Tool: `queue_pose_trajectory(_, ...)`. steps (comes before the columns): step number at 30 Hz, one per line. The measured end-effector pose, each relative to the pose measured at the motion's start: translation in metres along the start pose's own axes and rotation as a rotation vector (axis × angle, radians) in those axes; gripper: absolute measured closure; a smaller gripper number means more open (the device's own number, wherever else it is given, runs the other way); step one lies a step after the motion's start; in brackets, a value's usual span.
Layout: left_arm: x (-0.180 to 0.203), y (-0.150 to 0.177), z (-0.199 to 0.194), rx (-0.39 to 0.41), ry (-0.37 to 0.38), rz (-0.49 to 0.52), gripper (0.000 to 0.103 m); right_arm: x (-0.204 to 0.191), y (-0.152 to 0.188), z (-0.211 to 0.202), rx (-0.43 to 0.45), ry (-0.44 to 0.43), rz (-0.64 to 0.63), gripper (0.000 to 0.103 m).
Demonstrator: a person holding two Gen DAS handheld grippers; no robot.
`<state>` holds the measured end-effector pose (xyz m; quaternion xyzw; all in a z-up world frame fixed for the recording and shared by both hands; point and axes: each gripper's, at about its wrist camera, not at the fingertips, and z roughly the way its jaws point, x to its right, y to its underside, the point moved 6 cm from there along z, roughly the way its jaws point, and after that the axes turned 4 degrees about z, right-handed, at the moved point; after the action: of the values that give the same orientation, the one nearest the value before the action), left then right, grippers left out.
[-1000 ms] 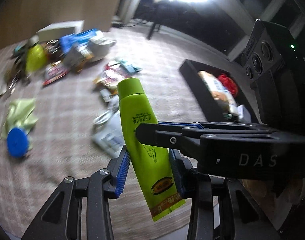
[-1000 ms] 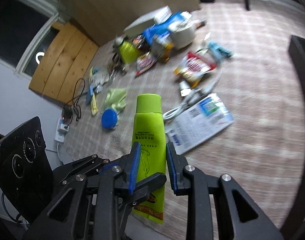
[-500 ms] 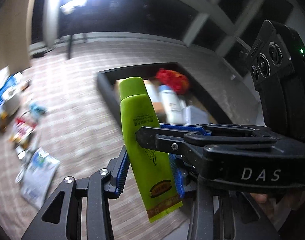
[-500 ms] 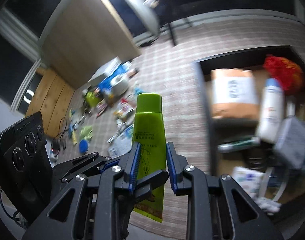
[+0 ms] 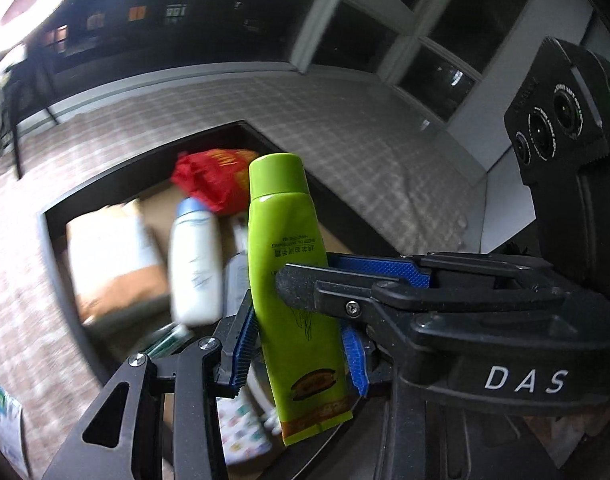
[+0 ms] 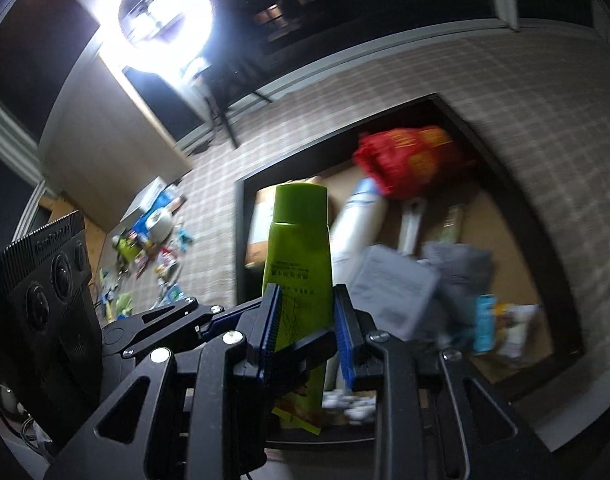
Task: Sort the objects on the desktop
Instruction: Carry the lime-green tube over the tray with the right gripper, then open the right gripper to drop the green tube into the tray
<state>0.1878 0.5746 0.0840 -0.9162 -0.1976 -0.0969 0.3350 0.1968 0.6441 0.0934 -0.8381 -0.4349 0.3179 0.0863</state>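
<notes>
A lime-green tube (image 5: pixel 289 264), cap up, is held in the air by both grippers at once. My left gripper (image 5: pixel 299 344) is shut on its lower body. My right gripper (image 6: pixel 305 320) is shut on the same tube (image 6: pixel 299 248), crossing the left one at right angles. Below the tube lies a black open box (image 5: pixel 65 208) (image 6: pixel 553 264) with a white bottle (image 5: pixel 195 264), a red bag (image 5: pixel 211 176) and a brown parcel (image 5: pixel 109 260) in it.
In the right wrist view the box also holds grey packets (image 6: pixel 397 288) and a blue item (image 6: pixel 485 320). A pile of loose objects (image 6: pixel 153 248) lies on the checked cloth far left. A ring light (image 6: pixel 165 16) shines behind.
Both grippers have swung the tube from over the cluttered cloth to above the black box. The grip on the tube has not changed.
</notes>
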Motion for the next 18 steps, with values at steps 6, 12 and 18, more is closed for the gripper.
queue_pose_trajectory(6, 0.034, -0.021, 0.027, -0.02, 0.016, 0.055, 0.066, 0.043, -0.012, -0.024, 0.03, 0.031, 0.043, 0.077)
queue_pose_trajectory(12, 0.044, -0.034, 0.045, -0.043, -0.048, 0.079, 0.027, 0.066, -0.018, -0.036, 0.068, 0.096, 0.066, 0.074)
queue_pose_trajectory(18, 0.036, -0.037, 0.041, -0.038, -0.089, 0.058, 0.027, 0.082, -0.019, -0.044, 0.097, 0.127, 0.092, 0.058)
